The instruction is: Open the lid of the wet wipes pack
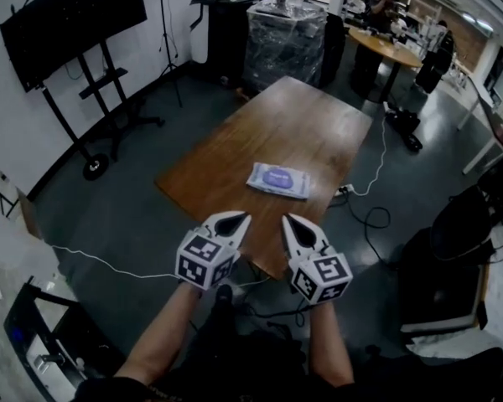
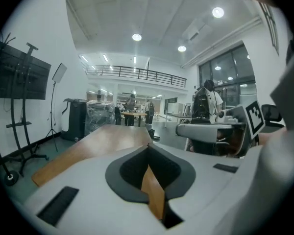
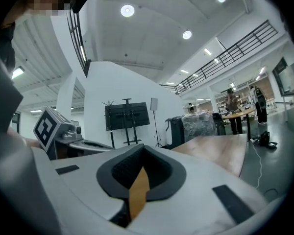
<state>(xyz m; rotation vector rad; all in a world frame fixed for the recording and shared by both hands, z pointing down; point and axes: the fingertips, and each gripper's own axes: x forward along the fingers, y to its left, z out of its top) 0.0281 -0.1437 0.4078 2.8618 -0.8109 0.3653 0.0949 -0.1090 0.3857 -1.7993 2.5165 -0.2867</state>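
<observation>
1. The wet wipes pack (image 1: 278, 180) is seen lying flat on the wooden table (image 1: 295, 111), toward its near end.
2. The left gripper (image 1: 241, 219) is held over the table's near edge, short of the pack, with its jaws closed together and nothing gripped.
3. The right gripper (image 1: 288, 219) is held just beside it, likewise clenched and empty.

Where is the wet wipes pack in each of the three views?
Head view: wet wipes pack near centre, on the wooden table's near part.
Left gripper view: not visible.
Right gripper view: not visible.
Shared landmark: the wooden table, in all three views.
</observation>
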